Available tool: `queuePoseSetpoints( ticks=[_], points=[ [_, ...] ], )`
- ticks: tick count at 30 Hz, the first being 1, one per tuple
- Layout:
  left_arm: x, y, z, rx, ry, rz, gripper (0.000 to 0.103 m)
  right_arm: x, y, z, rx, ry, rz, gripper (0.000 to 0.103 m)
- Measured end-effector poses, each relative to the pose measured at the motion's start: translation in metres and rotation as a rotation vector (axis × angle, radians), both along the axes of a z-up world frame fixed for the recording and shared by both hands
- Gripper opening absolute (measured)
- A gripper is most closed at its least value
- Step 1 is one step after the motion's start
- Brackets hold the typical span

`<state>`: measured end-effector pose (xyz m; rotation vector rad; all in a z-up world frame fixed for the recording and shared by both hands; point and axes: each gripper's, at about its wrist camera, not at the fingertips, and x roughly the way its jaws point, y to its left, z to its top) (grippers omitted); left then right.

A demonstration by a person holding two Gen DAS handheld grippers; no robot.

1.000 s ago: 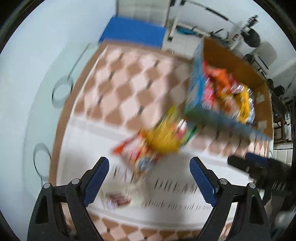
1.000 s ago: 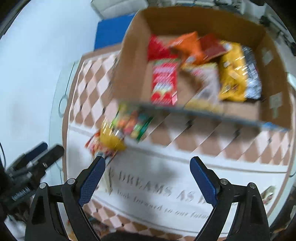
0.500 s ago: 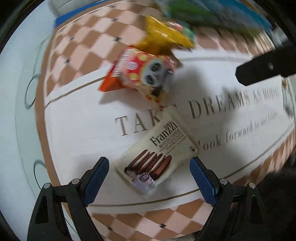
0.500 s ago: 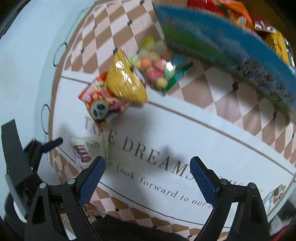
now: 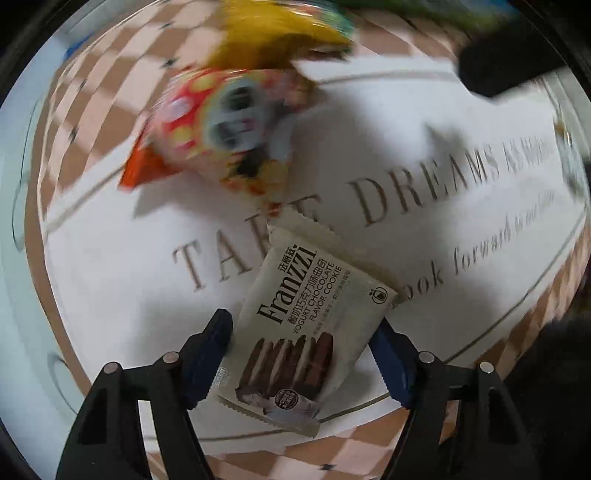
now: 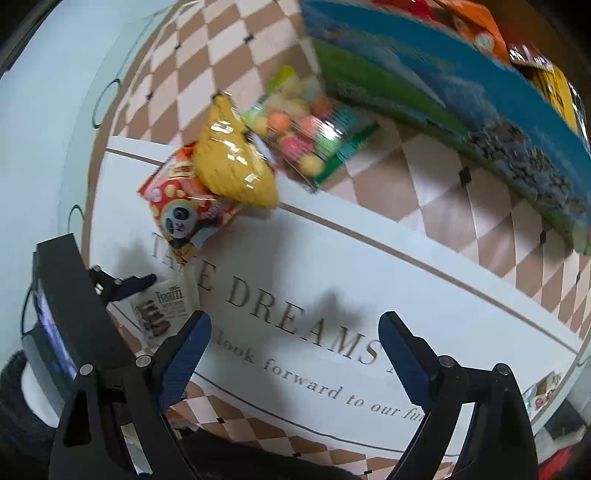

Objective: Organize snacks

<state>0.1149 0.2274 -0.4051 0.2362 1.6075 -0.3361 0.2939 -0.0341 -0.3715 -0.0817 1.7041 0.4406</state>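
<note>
A white Franzzi chocolate cookie packet (image 5: 306,328) lies flat on the tablecloth, its lower half between the open fingers of my left gripper (image 5: 304,354); contact is unclear. It also shows small in the right wrist view (image 6: 162,310), beside the left gripper (image 6: 125,286). A red panda snack bag (image 5: 229,125) and a yellow bag (image 5: 280,33) lie beyond it. My right gripper (image 6: 295,350) is open and empty above the cloth's lettering. The red panda bag (image 6: 184,206), yellow bag (image 6: 232,166) and a bag of coloured balls (image 6: 306,136) lie ahead.
A blue-and-green cardboard box (image 6: 461,96) holding several snack bags stands at the far right. The table has a checkered cloth (image 6: 443,177) with a white lettered panel. A small packet (image 6: 543,391) lies at the right table edge.
My left gripper moved down and forward, so the Franzzi packet now sits between its fingers. The right gripper moved a little closer to the tablecloth.
</note>
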Motion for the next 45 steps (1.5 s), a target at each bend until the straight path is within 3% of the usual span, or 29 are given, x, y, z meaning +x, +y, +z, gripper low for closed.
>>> queuePoseSetpoints(
  ticks=[2, 8, 12, 15, 20, 21, 24, 28, 32, 35, 38, 40, 43, 45],
  points=[
    [0.000, 0.022, -0.001, -0.033, 0.021, 0.154, 0.072, 0.002, 0.011, 0.006, 0.015, -0.008, 0.026, 0.094],
    [-0.016, 0.107, -0.010, -0.177, 0.097, 0.733, 0.072, 0.011, 0.057, 0.011, 0.048, -0.035, 0.091, 0.094],
    [-0.033, 0.137, -0.017, -0.281, 0.133, 0.954, 0.072, 0.020, 0.092, 0.002, 0.047, -0.054, 0.118, 0.094],
    [-0.032, 0.136, -0.011, -0.308, 0.123, 0.944, 0.072, 0.027, 0.117, -0.010, 0.019, -0.057, 0.149, 0.094],
    [-0.017, 0.112, -0.006, -0.227, 0.114, 0.825, 0.072, 0.027, 0.144, -0.030, -0.097, -0.111, 0.215, 0.091],
    [-0.015, 0.106, -0.009, -0.214, 0.122, 0.807, 0.072, 0.025, 0.147, -0.032, -0.115, -0.116, 0.233, 0.077],
    [-0.014, 0.097, -0.018, -0.188, 0.145, 0.781, 0.072, 0.016, 0.146, -0.037, -0.122, -0.078, 0.257, 0.048],
    [-0.015, 0.087, -0.023, -0.150, 0.139, 0.759, 0.072, 0.004, 0.121, -0.038, -0.135, -0.033, 0.220, 0.042],
    [-0.012, 0.069, -0.024, -0.129, 0.114, 0.755, 0.069, -0.008, 0.075, -0.037, -0.077, 0.049, 0.089, 0.038],
    [-0.006, 0.048, -0.023, -0.144, 0.105, 0.729, 0.059, -0.017, 0.042, -0.032, -0.054, 0.068, 0.022, 0.038],
    [0.000, 0.026, -0.025, -0.132, 0.091, 0.712, 0.059, -0.021, 0.022, -0.021, 0.035, 0.091, -0.018, 0.039],
    [0.003, 0.020, -0.026, -0.131, 0.086, 0.726, 0.059, -0.021, 0.021, -0.013, 0.070, 0.067, 0.034, 0.041],
    [-0.006, 0.039, -0.022, -0.143, 0.089, 0.776, 0.059, -0.007, 0.051, 0.012, 0.067, -0.054, 0.198, 0.069],
    [-0.014, 0.046, -0.023, -0.140, 0.089, 0.801, 0.059, 0.001, 0.071, 0.021, 0.058, -0.103, 0.300, 0.074]
  ],
)
